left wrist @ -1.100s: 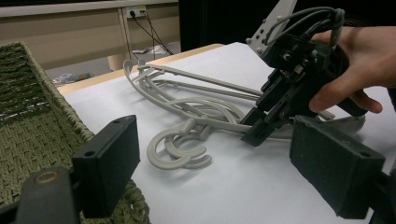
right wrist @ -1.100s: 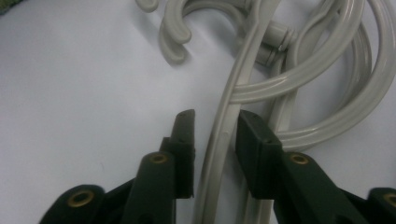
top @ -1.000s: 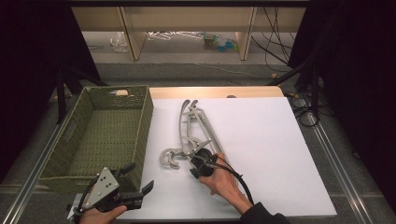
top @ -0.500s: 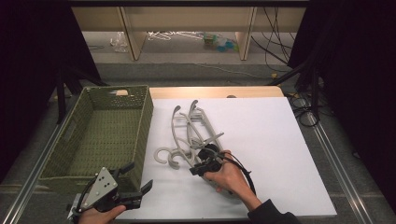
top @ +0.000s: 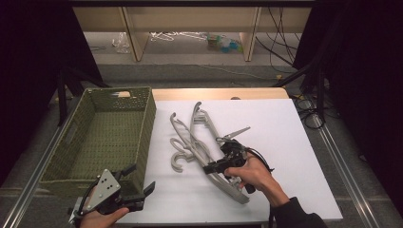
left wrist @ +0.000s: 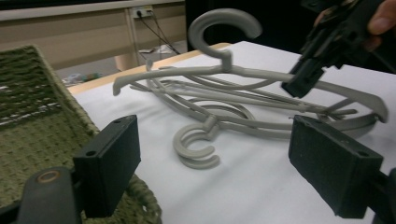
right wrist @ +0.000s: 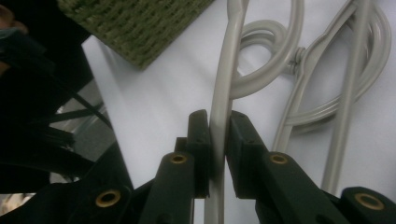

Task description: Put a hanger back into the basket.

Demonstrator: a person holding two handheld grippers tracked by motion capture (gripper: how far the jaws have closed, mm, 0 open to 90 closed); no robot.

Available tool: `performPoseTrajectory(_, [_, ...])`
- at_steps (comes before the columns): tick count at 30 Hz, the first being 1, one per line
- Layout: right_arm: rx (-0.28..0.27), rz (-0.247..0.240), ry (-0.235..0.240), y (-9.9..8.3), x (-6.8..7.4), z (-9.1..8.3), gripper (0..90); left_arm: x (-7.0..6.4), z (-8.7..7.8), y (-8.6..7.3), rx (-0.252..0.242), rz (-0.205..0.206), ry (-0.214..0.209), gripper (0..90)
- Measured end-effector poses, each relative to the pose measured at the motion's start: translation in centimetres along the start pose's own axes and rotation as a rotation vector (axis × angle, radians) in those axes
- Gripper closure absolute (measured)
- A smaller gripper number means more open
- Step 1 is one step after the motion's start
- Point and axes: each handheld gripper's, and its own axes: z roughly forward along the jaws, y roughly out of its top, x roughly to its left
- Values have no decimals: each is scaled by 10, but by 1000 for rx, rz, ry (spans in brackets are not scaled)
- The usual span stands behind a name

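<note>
- Right gripper [top: 215,167]: clenched on the arm of the top hanger [top: 223,178], raised off the white table [top: 285,142] above the pile.
- Left gripper [top: 142,192]: jaws spread wide, holding nothing, beside the basket [top: 85,118].
- Advice: lift slowly, check hooks for snagging, carry level toward basket.
- Count: hangers about three, tangled, exact number uncertain; one basket; two grippers.

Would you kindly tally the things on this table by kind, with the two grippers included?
Grey hangers: 3, as far as the tangled pile shows, counting the lifted hanger
Green woven basket: 1
Grippers: 2, the left gripper open, the right gripper clamped on the lifted hanger
Total: 6
</note>
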Motion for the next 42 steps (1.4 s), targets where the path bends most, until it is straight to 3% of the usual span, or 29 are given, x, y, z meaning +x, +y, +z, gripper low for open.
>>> performPoseTrajectory(2, [-9,17,39,-3,-4,-8,817,-2,4,5,12,35,18,178])
performPoseTrajectory(5, [-15,19,59,-5,-5,-12,823,-4,10,8,32,49,25,187])
performPoseTrajectory(6, [-17,13,89,-6,-5,-16,823,-5,16,14,57,77,22,202])
performPoseTrajectory(7, [-14,22,112,-6,-4,-18,822,-2,21,19,46,123,4,224])
performPoseTrajectory(8, [-18,7,120,-6,-5,-18,822,-3,25,23,61,109,-7,232])
performPoseTrajectory(11, [-8,-14,138,-9,-2,-21,822,-2,34,31,81,138,-26,237])
performPoseTrajectory(12, [-8,-14,138,-9,-2,-21,822,-1,40,33,123,149,-48,237])
performPoseTrajectory(13, [9,-18,163,-12,-2,-23,822,-5,52,34,205,183,-43,242])
performPoseTrajectory(15, [10,-22,180,-15,-1,-26,822,-12,63,35,249,230,-53,250])
performPoseTrajectory(16, [12,-15,196,-16,0,-27,822,-12,63,35,249,230,-53,254])
performPoseTrajectory(17, [13,-29,200,-17,0,-29,822,-19,72,37,291,291,-83,254])
performPoseTrajectory(18, [17,-37,204,-18,1,-30,822,-22,77,37,305,316,-96,254])
performPoseTrajectory(20, [16,-58,205,-20,1,-30,822,-23,82,37,317,326,-109,254])
performPoseTrajectory(21, [27,-61,221,-22,3,-33,822,-23,89,37,337,353,-134,283])
performPoseTrajectory(24, [44,-73,231,-25,5,-36,822,-22,94,37,336,372,-162,327])
performPoseTrajectory(26, [49,-92,236,-27,6,-37,821,-22,101,37,313,391,-227,363])
performPoseTrajectory(28, [53,-94,238,-28,6,-38,821,-21,103,37,314,399,-246,393])
performPoseTrajectory(31, [58,-106,236,-30,6,-39,821,-21,108,36,315,407,-329,446])
performPoseTrajectory(37, [65,-124,243,-31,5,-40,820,-23,110,34,342,424,-353,569])
performPoseTrajectory(40, [73,-156,237,-31,3,-40,816,-28,112,35,359,501,-368,615])
performPoseTrajectory(42, [80,-163,241,-32,2,-42,814,-30,112,35,363,525,-370,631])
